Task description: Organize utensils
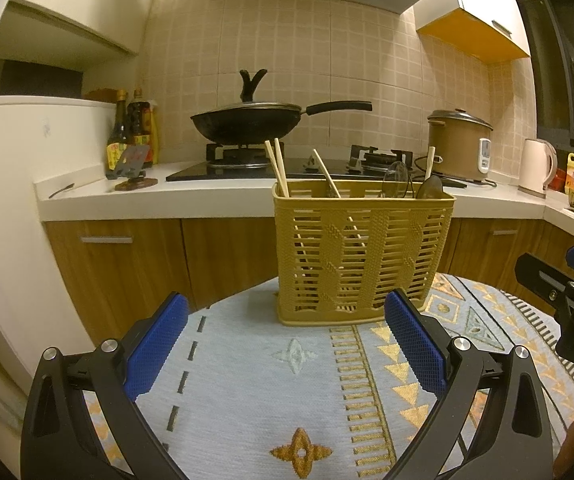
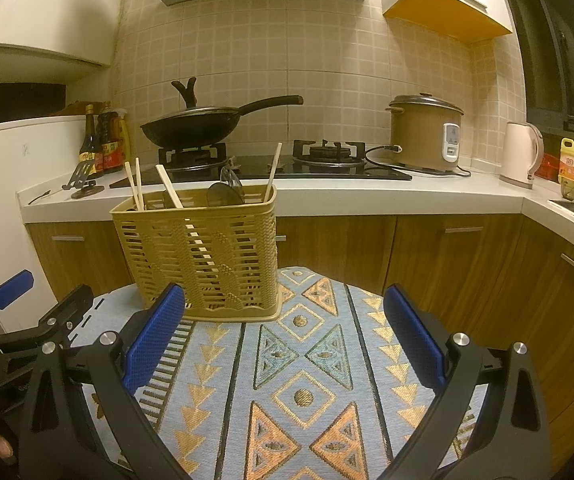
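The table surface is covered by a patterned cloth (image 2: pixel 307 360) (pale blue with gold motifs). A yellow slotted utensil basket (image 1: pixel 361 256) stands directly on it.

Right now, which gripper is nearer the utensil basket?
Left, narrowly. The left gripper faces the utensil basket almost head-on, basket slightly to its right. The right gripper sits further right, basket ahead-left, near its left finger. Both open, empty.

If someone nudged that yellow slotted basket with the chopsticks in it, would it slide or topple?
Probably slide a little, then snag: the basket stands on a woven cloth that likely grips. It looks like thin slotted plastic, so likely light. Tall and narrow, with chopsticks leaning above its rim, a high push might tip it.
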Demonstrator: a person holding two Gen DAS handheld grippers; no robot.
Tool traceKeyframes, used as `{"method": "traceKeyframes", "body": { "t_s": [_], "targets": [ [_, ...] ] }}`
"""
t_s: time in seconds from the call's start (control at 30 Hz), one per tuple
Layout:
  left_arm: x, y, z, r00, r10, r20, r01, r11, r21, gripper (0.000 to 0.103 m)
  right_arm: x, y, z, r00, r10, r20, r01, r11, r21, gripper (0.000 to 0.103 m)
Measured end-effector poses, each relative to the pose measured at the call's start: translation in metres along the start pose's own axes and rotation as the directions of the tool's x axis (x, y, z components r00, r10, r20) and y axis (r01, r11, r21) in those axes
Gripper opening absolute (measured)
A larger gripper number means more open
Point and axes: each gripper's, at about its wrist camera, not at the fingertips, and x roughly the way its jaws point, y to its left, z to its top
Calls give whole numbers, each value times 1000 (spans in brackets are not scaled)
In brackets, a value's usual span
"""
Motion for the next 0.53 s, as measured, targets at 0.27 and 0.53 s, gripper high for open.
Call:
{"method": "traceKeyframes", "body": {
  "t_s": [0.27,0.53],
  "targets": [
    [-1,5,1,1000,15,9,-15,1000,-17,95,0,1,0,1000,2,-1,-2,1000,0,95],
    [9,15,1,999,-13,-52,9,997,-75,95,0,1,0,1000,5,-3,-5,1000,-1,95]
  ]
}}
